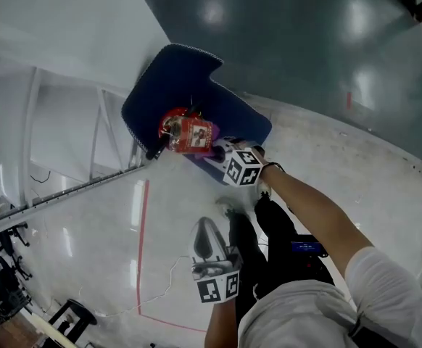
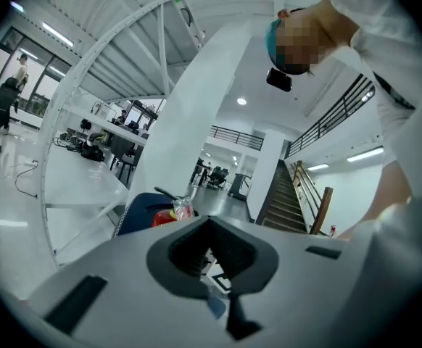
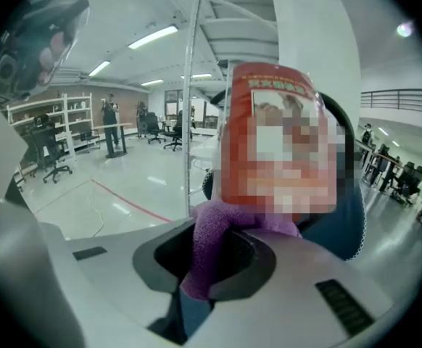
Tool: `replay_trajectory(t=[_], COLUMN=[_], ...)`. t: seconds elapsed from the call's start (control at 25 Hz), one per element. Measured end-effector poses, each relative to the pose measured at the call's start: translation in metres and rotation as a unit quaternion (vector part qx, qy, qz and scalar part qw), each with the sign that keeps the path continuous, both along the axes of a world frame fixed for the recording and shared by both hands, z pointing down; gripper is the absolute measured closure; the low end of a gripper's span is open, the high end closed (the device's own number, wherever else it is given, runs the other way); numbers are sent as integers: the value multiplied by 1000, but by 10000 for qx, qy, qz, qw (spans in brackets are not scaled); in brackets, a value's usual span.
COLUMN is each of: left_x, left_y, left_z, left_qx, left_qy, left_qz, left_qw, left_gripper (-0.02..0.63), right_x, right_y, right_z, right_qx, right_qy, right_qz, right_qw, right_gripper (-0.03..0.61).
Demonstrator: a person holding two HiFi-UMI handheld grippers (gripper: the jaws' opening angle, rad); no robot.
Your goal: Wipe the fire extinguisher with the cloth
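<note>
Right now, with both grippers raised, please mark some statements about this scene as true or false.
1. The right gripper is shut on the purple cloth. True.
2. The fire extinguisher stands on the bare floor. False: it sits on the blue chair.
3. The left gripper holds a second cloth. False: its jaws are shut with nothing between them.
4. The left gripper is farther from the fire extinguisher than the right gripper. True.
</note>
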State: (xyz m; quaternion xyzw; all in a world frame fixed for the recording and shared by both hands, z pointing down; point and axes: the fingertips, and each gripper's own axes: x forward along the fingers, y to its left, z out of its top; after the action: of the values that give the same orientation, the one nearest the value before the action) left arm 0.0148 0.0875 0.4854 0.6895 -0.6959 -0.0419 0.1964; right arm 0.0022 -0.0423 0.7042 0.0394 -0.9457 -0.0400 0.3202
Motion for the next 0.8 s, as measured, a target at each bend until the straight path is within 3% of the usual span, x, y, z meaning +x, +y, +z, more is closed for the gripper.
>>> replay_trajectory(t=[0.44, 0.56, 0.8], left_x=[-7, -10, -6], left_y=[-2, -1, -9], left_z=[-41, -46, -64], left_qx=[269, 260, 360], left_qy=[-96, -108, -498], left_qz=[112, 177, 501], left_qw=[9995, 9994, 9968], left_gripper=[607, 609, 607], right_x=[1, 12, 51], right_y=[2, 2, 17], right_z=[-57, -68, -95], right_qx=[-78, -265, -389], right_qy=[-518, -557, -682], right_qz=[753, 1244, 2063], right_qw=[9958, 9903, 9753], right_gripper=[523, 523, 523])
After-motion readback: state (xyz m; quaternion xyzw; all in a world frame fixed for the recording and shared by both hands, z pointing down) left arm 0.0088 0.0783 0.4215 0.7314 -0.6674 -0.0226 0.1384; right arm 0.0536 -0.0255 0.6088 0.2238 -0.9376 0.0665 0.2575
